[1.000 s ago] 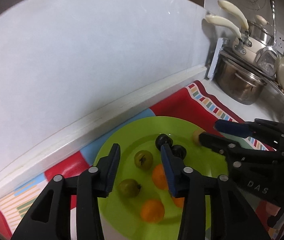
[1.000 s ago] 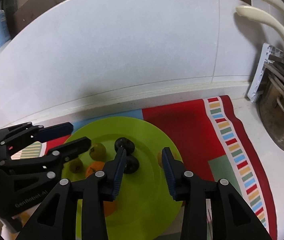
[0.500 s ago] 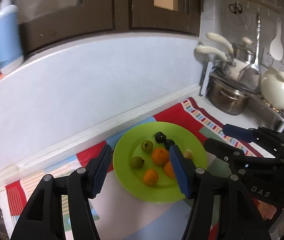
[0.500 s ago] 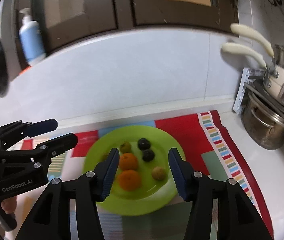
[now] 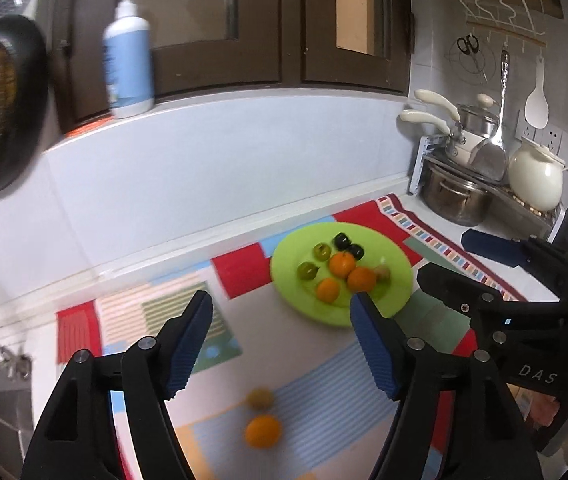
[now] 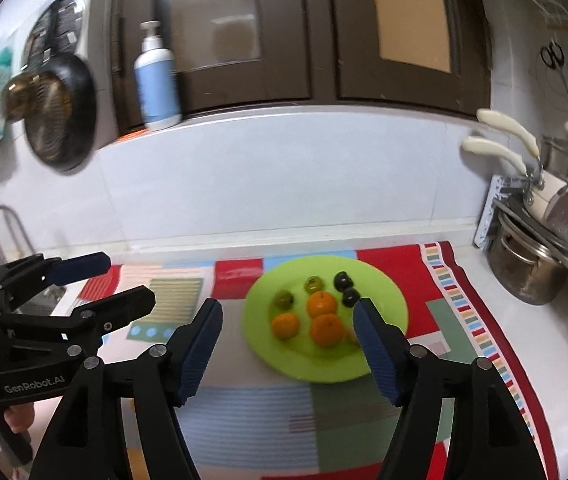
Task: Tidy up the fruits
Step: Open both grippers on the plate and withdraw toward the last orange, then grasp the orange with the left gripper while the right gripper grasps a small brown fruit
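While both grippers are hovering with jaws apart, the loose orange (image 5: 263,432) is lying off the green plate (image 5: 398,276), nearest the left gripper (image 5: 280,326), just below it.

Your two grippers, left (image 5: 282,320) and right (image 6: 287,326), hang wide open above the mat (image 6: 252,412), nothing between their fingers. The green plate (image 6: 384,354) is crowded with fruit. Pots (image 6: 524,268) block the right side, the wall (image 6: 284,184) blocks behind, and a loose orange (image 5: 262,432) lies near you.
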